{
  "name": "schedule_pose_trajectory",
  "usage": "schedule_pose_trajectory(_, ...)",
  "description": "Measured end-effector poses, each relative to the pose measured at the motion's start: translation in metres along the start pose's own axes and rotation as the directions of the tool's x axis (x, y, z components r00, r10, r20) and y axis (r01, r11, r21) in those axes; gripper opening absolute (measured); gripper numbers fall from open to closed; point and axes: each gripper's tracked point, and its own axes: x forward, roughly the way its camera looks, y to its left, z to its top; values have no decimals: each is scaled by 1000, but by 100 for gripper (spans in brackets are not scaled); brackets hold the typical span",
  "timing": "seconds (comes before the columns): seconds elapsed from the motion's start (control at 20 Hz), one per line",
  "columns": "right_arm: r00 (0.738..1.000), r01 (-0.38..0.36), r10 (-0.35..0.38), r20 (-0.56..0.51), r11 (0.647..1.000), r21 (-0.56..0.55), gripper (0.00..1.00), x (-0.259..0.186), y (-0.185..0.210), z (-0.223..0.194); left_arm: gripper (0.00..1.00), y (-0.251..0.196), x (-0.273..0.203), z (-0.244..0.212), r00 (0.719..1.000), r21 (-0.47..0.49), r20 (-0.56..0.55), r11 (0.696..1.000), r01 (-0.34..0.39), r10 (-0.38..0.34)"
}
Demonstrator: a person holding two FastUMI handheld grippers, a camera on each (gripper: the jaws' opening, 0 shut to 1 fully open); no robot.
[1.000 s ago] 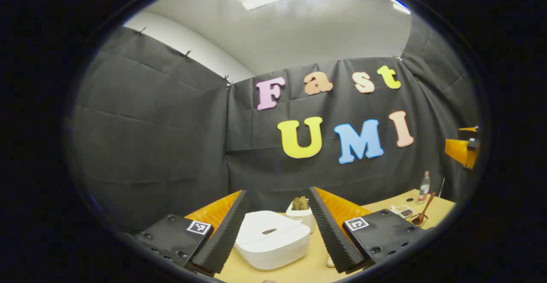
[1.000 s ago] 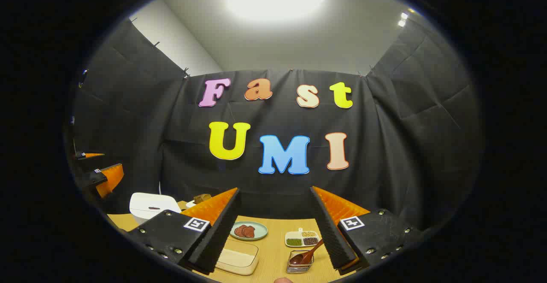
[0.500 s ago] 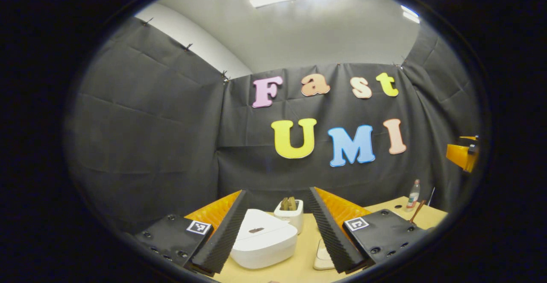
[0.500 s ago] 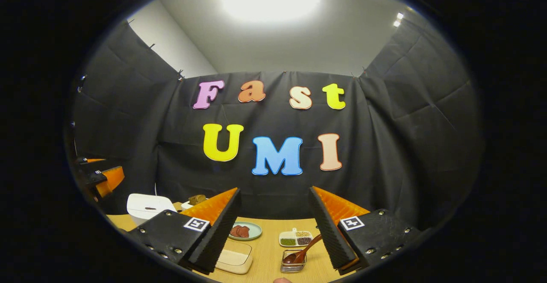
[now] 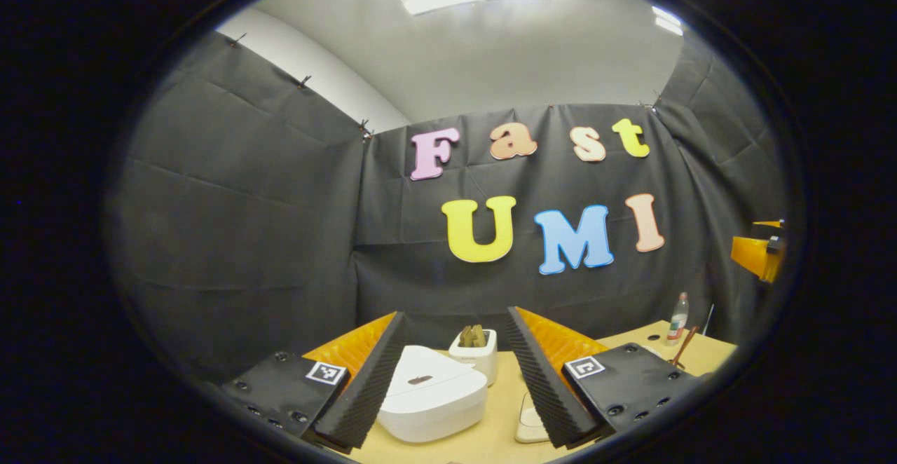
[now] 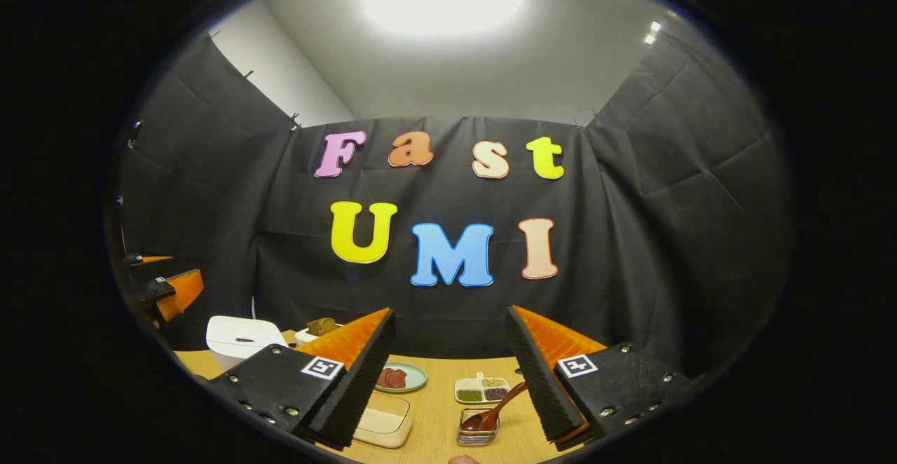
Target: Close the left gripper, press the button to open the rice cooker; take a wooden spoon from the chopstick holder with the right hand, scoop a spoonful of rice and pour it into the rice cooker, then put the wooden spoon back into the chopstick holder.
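The left claw (image 5: 455,380) stands spread wide with nothing between its fingers, held above the bench (image 5: 490,436). In the left gripper view the white rice cooker (image 5: 431,394) sits on the bench between those fingers, nearer the left one, its lid down. Just behind the cooker stands the white chopstick holder (image 5: 475,355) with wooden handles poking up. Well to the right of the cooker, by the back wall, stands a clear bottle (image 5: 677,318), and the right claw (image 5: 760,254) shows at the edge.

In the right gripper view the right claw (image 6: 452,373) is likewise spread and grips nothing. The rice cooker (image 6: 242,336) lies far left. Right of it sit a green plate (image 6: 399,378), a clear lidded box (image 6: 382,425), a divided dish of grains (image 6: 482,390) and a small glass container holding a wooden spoon (image 6: 494,411).
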Motion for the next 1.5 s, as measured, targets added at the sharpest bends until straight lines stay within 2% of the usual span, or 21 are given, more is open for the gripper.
schedule_pose_trajectory(0.3,1000,-18,18,9,1000,8,95,1,3,2,95,6,2,-1,1000,-11,0,1000,-9,9)
schedule_pose_trajectory(0.4,1000,-24,24,-1,1000,2,95,3,5,-2,88,4,3,-4,1000,-17,-12,1000,2,-3)
schedule_pose_trajectory(0.45,1000,-31,31,-7,1000,-2,95,4,7,-3,79,4,2,-9,1000,-10,-20,1000,0,0)
schedule_pose_trajectory(0.5,999,-36,36,-10,999,-7,95,3,9,-4,81,6,3,-13,999,-2,-33,1000,2,-2)
schedule_pose_trajectory(0.6,999,-39,39,-6,999,-18,95,4,10,-2,76,-1,4,-19,998,2,-57,1000,20,-20)
schedule_pose_trajectory(0.7,999,-42,42,-1,999,-24,95,4,11,-1,31,-1,6,-28,996,-16,-76,999,36,-37)
schedule_pose_trajectory(0.75,999,-40,40,0,999,-26,95,3,10,0,28,-5,4,-34,994,-22,-91,998,53,-55)
schedule_pose_trajectory(0.8,999,-39,39,7,999,-25,95,2,10,1,34,-3,10,-40,996,-13,-88,1000,20,-21)
schedule_pose_trajectory(0.85,999,-40,41,14,999,-23,95,1,11,4,22,7,9,-38,996,-9,-92,1000,14,-15)
schedule_pose_trajectory(0.95,999,-31,32,24,999,-21,95,0,7,5,9,0,7,-42,993,-21,-104,999,45,-47)
schedule_pose_trajectory(1.2,1000,-24,24,0,1000,-20,95,0,6,-3,10,-2,18,-37,992,-29,-82,995,92,-94)
schedule_pose_trajectory(1.25,1000,-20,20,-2,1000,-19,95,0,6,-3,10,12,19,-37,994,-36,-77,997,69,-72)
schedule_pose_trajectory(1.4,1000,1,-1,-5,1000,-13,95,2,1,-5,8,13,36,-40,993,-76,-87,995,71,-78)
schedule_pose_trajectory(1.5,1000,15,-15,-16,1000,-6,95,3,0,-7,8,25,51,-41,995,-69,-80,996,59,-65)
